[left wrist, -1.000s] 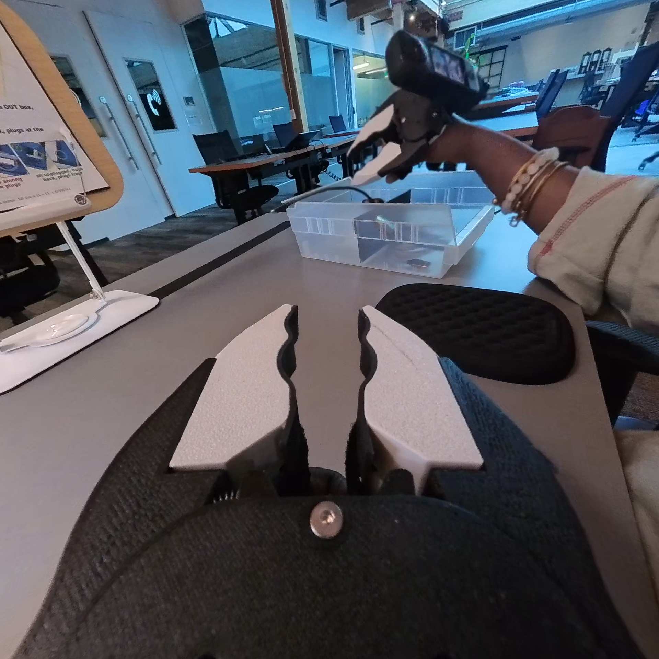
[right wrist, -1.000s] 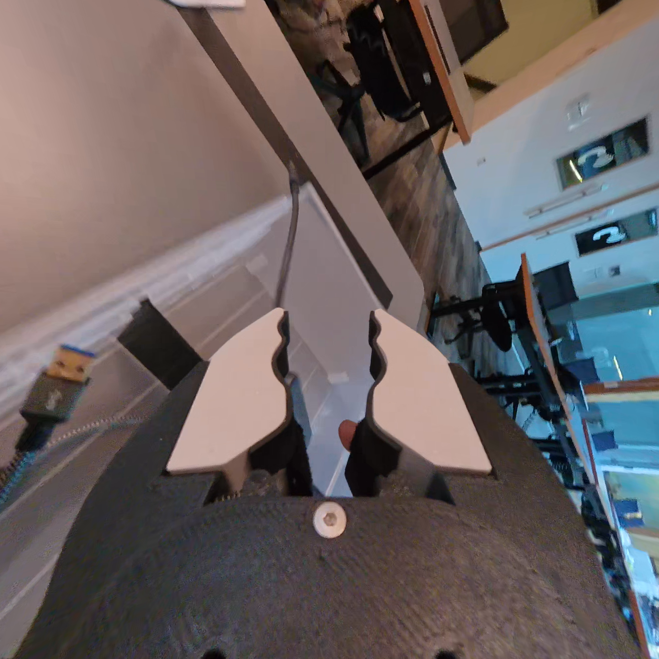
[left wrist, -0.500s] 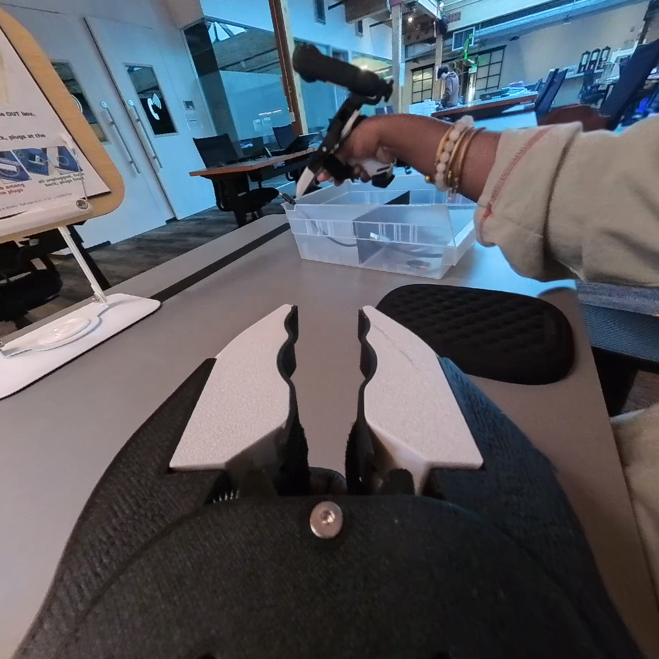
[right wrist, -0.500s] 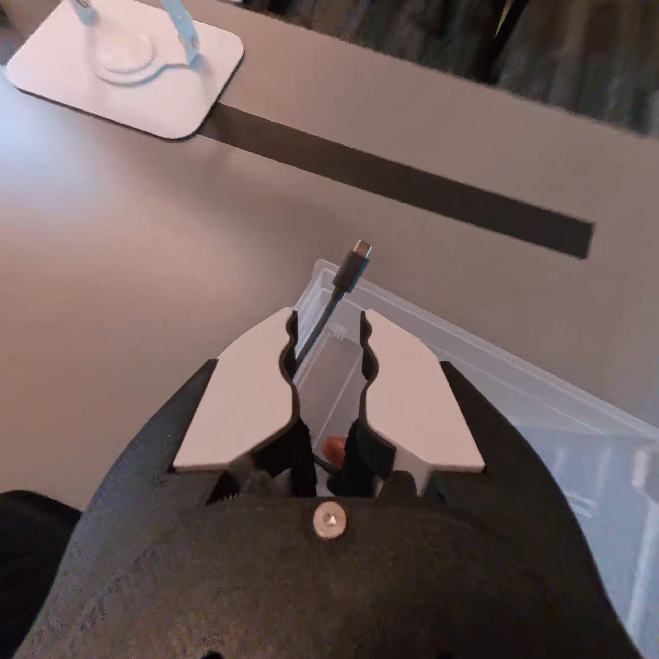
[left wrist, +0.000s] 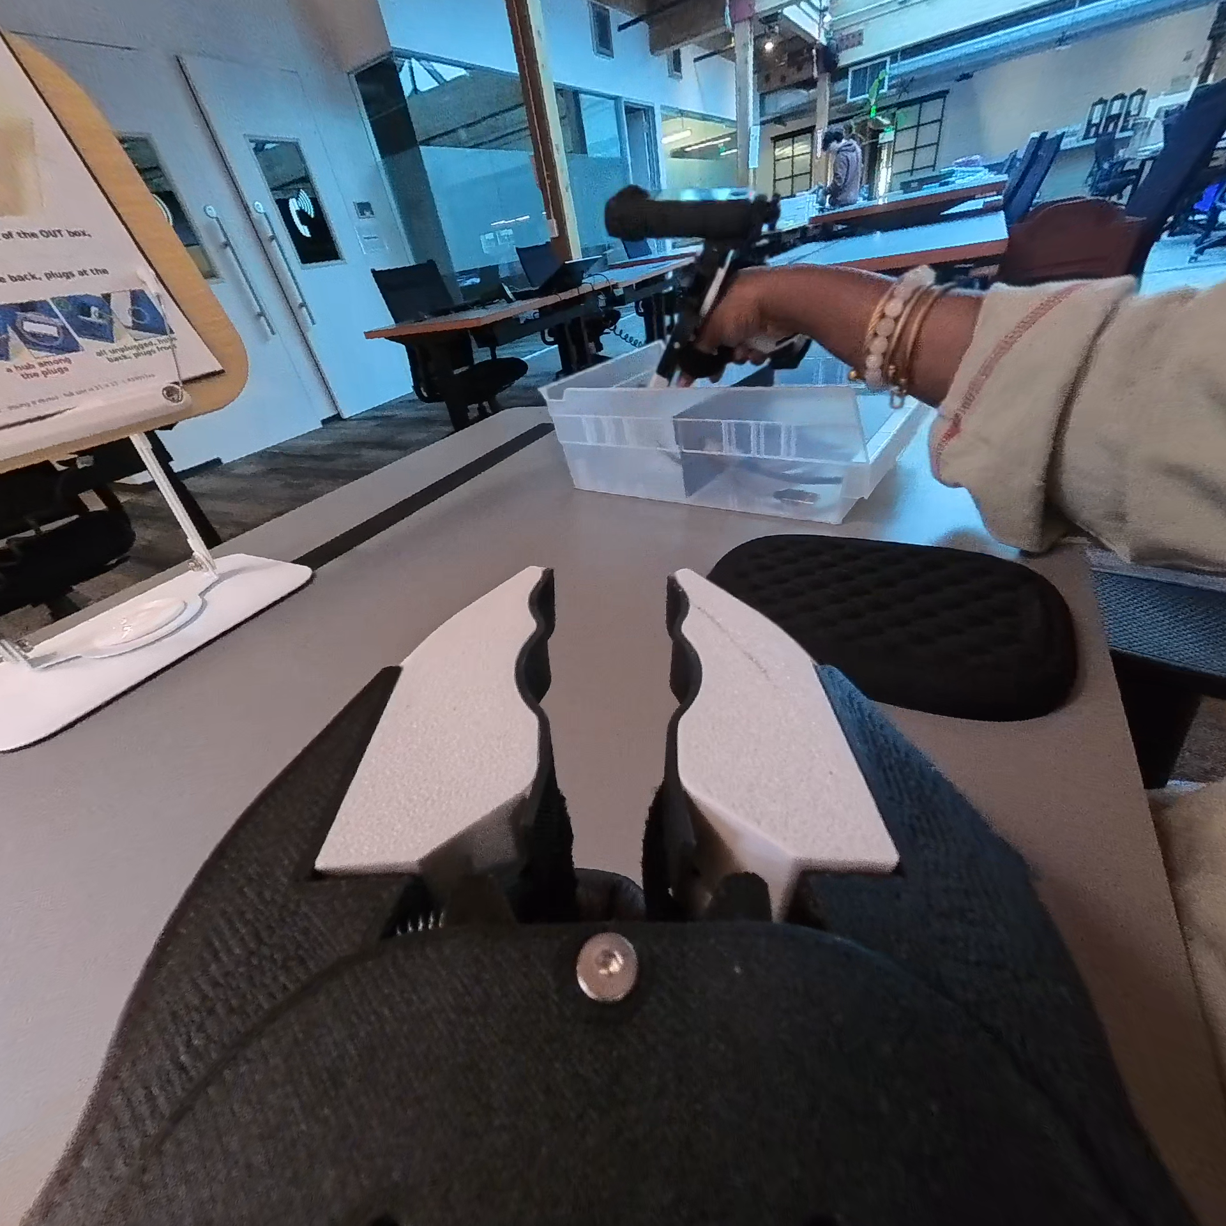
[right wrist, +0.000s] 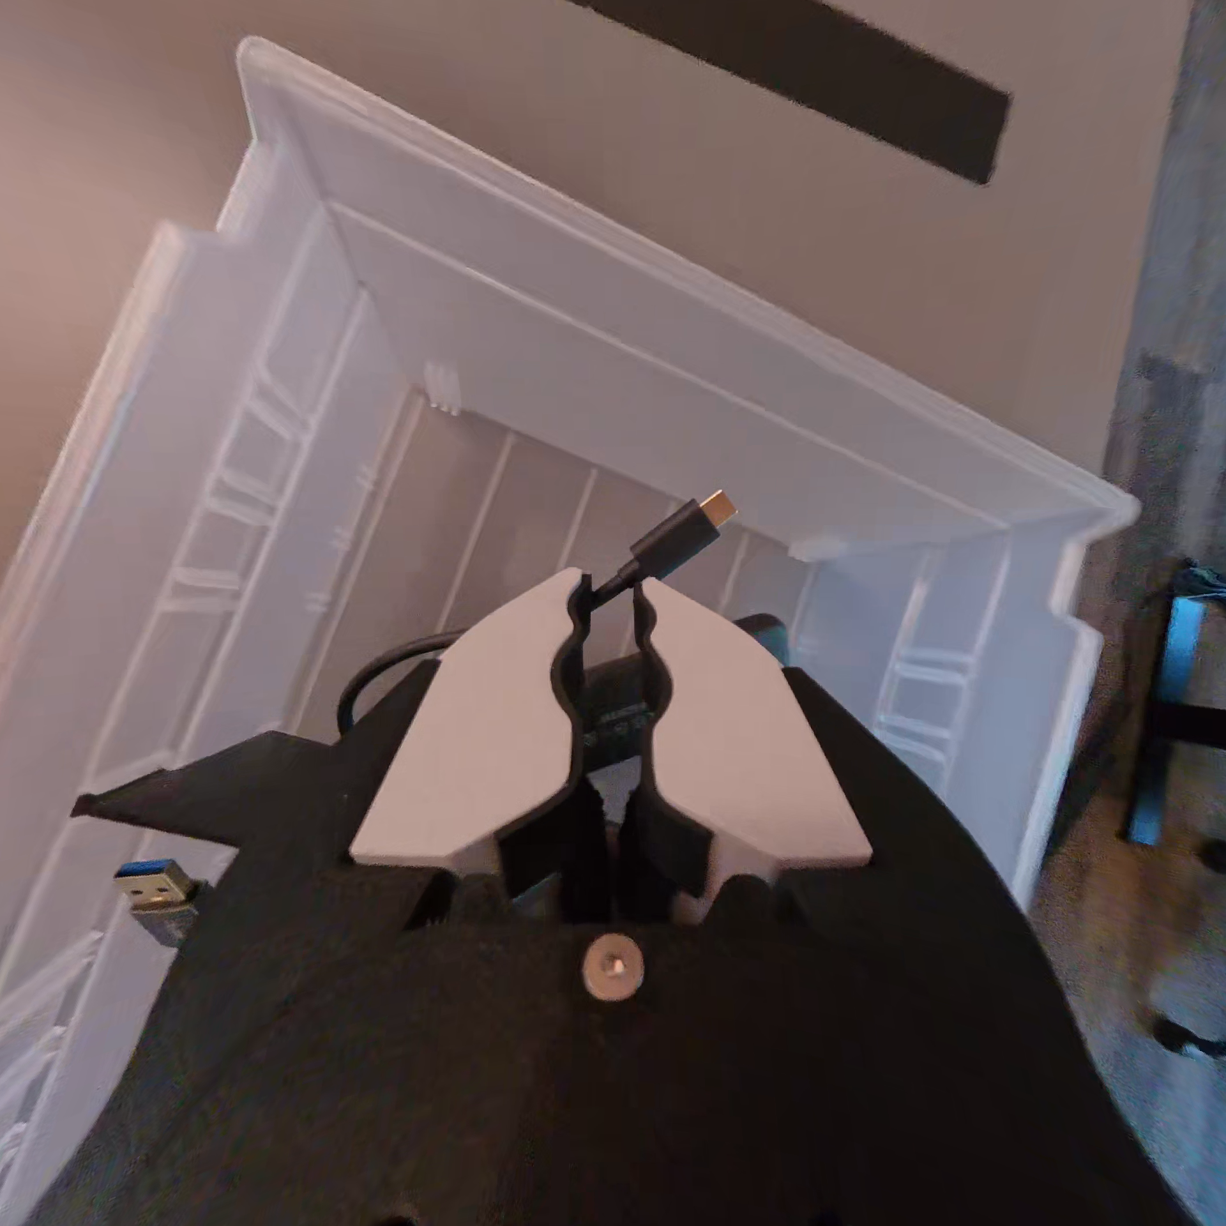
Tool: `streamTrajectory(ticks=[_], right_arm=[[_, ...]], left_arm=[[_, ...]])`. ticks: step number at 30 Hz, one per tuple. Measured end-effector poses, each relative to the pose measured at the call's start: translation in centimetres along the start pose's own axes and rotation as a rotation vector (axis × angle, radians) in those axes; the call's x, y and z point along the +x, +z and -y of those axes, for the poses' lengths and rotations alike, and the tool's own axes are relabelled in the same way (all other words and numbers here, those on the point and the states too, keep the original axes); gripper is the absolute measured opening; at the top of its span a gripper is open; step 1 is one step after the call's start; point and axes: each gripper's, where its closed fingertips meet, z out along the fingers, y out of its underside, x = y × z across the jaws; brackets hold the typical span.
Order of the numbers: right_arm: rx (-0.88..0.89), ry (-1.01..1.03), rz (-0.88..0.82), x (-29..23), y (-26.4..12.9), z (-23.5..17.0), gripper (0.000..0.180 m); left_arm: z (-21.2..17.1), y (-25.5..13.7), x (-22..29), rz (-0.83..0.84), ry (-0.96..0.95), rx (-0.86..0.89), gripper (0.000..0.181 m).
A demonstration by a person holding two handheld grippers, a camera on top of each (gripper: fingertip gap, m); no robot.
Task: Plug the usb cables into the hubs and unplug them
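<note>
A clear plastic bin (right wrist: 597,318) stands on the grey table; it also shows in the left wrist view (left wrist: 610,424). In it lies a dark hub (right wrist: 617,703) whose thin black cable rises to a USB-C plug (right wrist: 683,531). My right gripper (right wrist: 613,580) is down in the bin, its jaws narrowed around that cable just below the plug, with a gap still showing. A blue USB-A plug (right wrist: 156,892) lies at the lower left of the bin. My left gripper (left wrist: 607,577) is open and empty, low over the table, well short of the bin. The right gripper (left wrist: 670,378) shows there too.
A black textured pad (left wrist: 889,623) lies right of my left gripper. A sign on a white stand (left wrist: 152,617) is at the left. A black divider (right wrist: 166,789) splits the bin. A black strip (right wrist: 829,86) crosses the table beyond it. The person's sleeve (left wrist: 1094,411) reaches over the right side.
My right gripper swung down into the bin and its jaws narrowed around the USB-C cable. The left gripper has not moved.
</note>
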Motion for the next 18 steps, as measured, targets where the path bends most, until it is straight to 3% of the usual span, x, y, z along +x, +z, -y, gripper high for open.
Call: streamTrajectory(ticks=[3,5,7,13,16,18], right_arm=[[0.121,-0.011,-0.074,0.2,-3.3,0.8,0.014],[0.245,-0.030,-0.135,-0.6,-6.6,1.4,0.054],[0.430,-0.071,-0.107,-3.5,-10.4,2.3,0.066],[1.064,-0.153,0.111,-16.0,-22.6,1.1,0.069],[1.242,-0.169,0.300,-21.4,-25.6,-1.5,0.067],[1.308,-0.162,0.402,-22.9,-26.4,-2.1,0.067]], left_arm=[[1.2,-0.6,-0.4,0.021,0.002,0.030,0.033],[2.9,-1.6,-0.6,0.028,0.003,0.074,0.033],[4.7,-2.7,-0.8,0.031,0.000,0.122,0.033],[11.0,-9.0,-2.4,0.130,0.041,0.313,0.038],[13.4,-14.2,-5.5,0.289,0.060,0.358,0.038],[13.2,-17.7,-8.2,0.396,0.061,0.288,0.039]])
